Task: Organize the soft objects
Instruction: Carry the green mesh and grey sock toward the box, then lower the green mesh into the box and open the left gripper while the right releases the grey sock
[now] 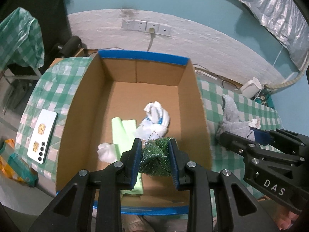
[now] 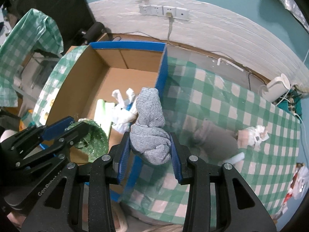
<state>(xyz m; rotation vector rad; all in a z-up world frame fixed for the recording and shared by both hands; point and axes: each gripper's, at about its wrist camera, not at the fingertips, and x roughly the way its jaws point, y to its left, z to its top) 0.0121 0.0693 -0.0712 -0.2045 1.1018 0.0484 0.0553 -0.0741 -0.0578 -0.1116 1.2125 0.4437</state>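
Left gripper (image 1: 154, 154) is clamped on a green glittery mesh scrubber (image 1: 155, 157), held above the near end of the cardboard box (image 1: 81, 116). Right gripper (image 2: 148, 150) is pinching a bunched grey sock (image 2: 149, 127), held over the box's blue-taped right wall.

Inside the box, on its floor: a pale green folded cloth (image 1: 123, 133), a small white wad (image 1: 106, 151) touching its left side, and a knotted white cloth with blue trim (image 1: 154, 119) just beyond it.

The box stands on a green-checked tablecloth (image 2: 222, 106). A white smartphone (image 1: 42, 135) lies left of the box. On the cloth to the right lies a crumpled white and pink item (image 2: 253, 135), blurred. A row of wall sockets (image 1: 146, 27) is mounted on the far wall.
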